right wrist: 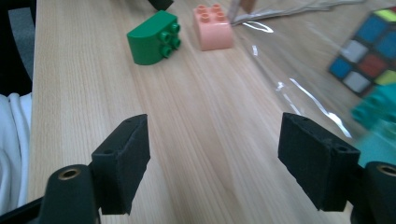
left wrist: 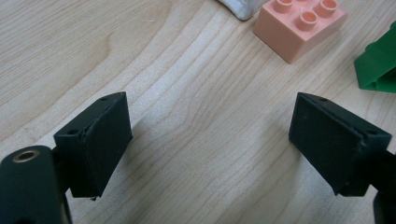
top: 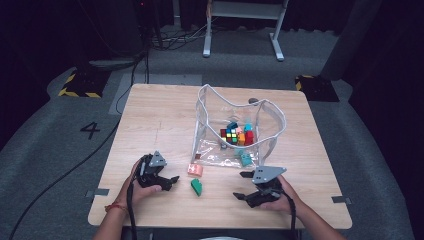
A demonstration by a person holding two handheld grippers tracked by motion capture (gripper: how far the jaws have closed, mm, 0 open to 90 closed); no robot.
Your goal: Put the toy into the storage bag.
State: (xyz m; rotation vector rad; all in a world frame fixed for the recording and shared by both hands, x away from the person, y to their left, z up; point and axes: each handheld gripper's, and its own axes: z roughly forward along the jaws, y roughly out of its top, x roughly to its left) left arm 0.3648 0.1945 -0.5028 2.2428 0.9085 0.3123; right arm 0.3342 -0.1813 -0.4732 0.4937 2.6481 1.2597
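While both grippers sit low on the worktop point(top: 150, 115), two loose bricks lie between them: a pink brick point(top: 195, 170) just outside the mouth of the clear bag point(top: 215, 100), and a green brick point(top: 196, 186) a little nearer the person. The likely job, judging from what's already inside, is loading bricks into that bag, where a colour cube point(top: 231, 136) and a jumble of bright blocks are piled.

Left gripper point(top: 170, 181) first: its fingers point(left wrist: 100, 140) stand wide apart with bare wood between them, nothing held. It looks along the wood with the pink brick point(left wrist: 299, 28) ahead and the green one point(left wrist: 376, 65) off at the right edge, both well clear of the pads, so it reads as waiting.

Over to the right gripper point(top: 242, 186): fingers point(right wrist: 126, 158) also spread wide, empty, angled across the wood. Ahead of it, the green brick point(right wrist: 154, 42) lies on its side with studs facing sideways, the pink brick point(right wrist: 214, 27) just beside it, studs up. The bag's clear plastic point(right wrist: 299, 70) sprawls flat on the wood to its right, which keeps the mouth open for dropping things in. My read: the wide spread suits the green brick's broad body, the closer pick.
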